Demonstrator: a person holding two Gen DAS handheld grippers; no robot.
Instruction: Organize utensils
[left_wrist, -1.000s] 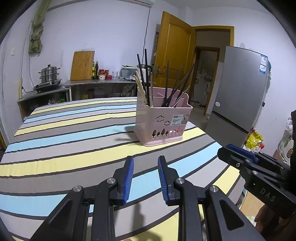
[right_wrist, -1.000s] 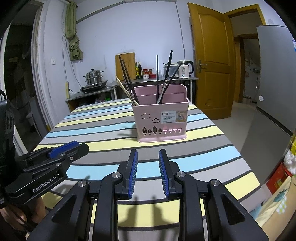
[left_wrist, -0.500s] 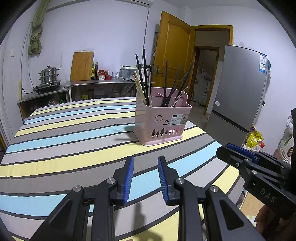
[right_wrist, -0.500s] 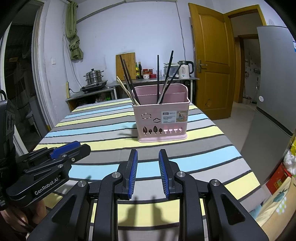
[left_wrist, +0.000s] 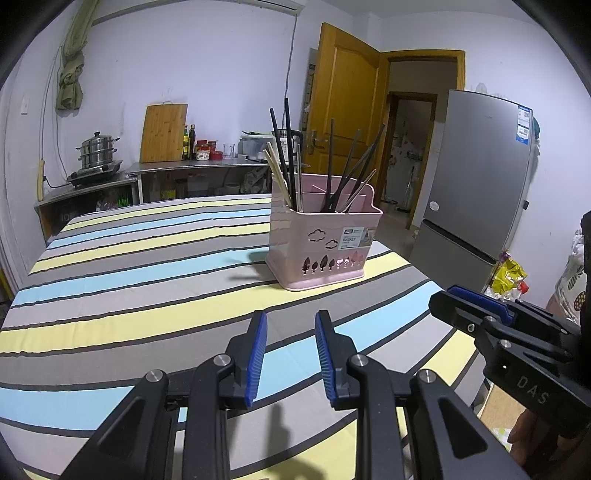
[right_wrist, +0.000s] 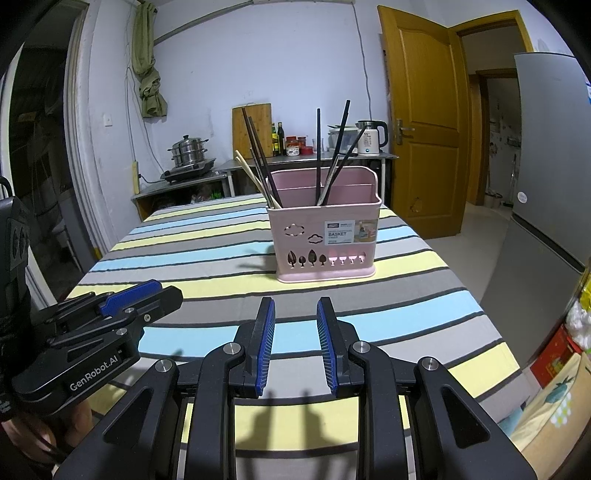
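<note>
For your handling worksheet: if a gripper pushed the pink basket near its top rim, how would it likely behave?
The pink basket looks like thin, cut-out plastic, so probably light and apt to slide on the striped cloth. It is tall with long chopsticks leaning out above the rim, so a high push might tip it or rattle them.

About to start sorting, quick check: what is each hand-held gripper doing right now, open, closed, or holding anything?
Left hand-held gripper: open, nothing between its blue pads.
Right hand-held gripper: open, holding nothing.
</note>
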